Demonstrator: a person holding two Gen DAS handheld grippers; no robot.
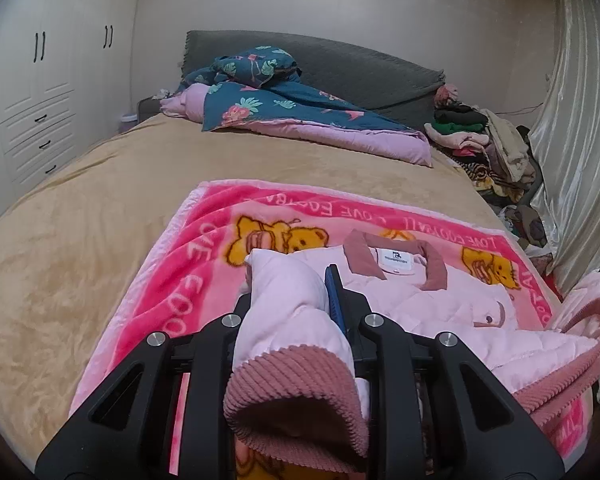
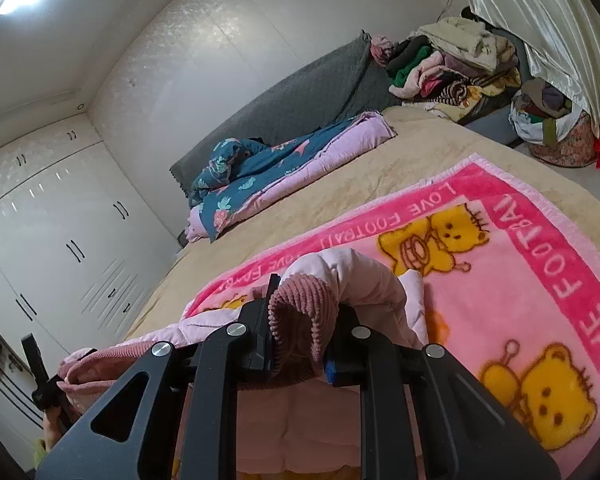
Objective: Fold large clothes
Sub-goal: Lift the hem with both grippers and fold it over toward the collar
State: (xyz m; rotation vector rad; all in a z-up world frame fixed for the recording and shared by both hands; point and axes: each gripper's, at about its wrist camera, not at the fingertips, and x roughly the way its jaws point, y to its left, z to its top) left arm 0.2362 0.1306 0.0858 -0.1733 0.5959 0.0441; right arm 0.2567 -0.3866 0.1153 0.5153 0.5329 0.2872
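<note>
2 tools (image 1: 290, 296) (image 2: 300, 312), 1 pink jacket (image 1: 440, 300)

bed (image 1: 100, 184), grey headboard (image 1: 340, 68) | white wardrobe (image 1: 40, 80) | curtain (image 1: 580, 120)

A blanket (image 1: 204, 248) is lying on the bed (image 1: 80, 208), a jacket (image 1: 432, 300) lying on it. At twelve o'clock a quilt (image 1: 300, 116) is resting before the headboard (image 1: 360, 72); at two, clothes (image 1: 488, 140) are piling up.
</note>
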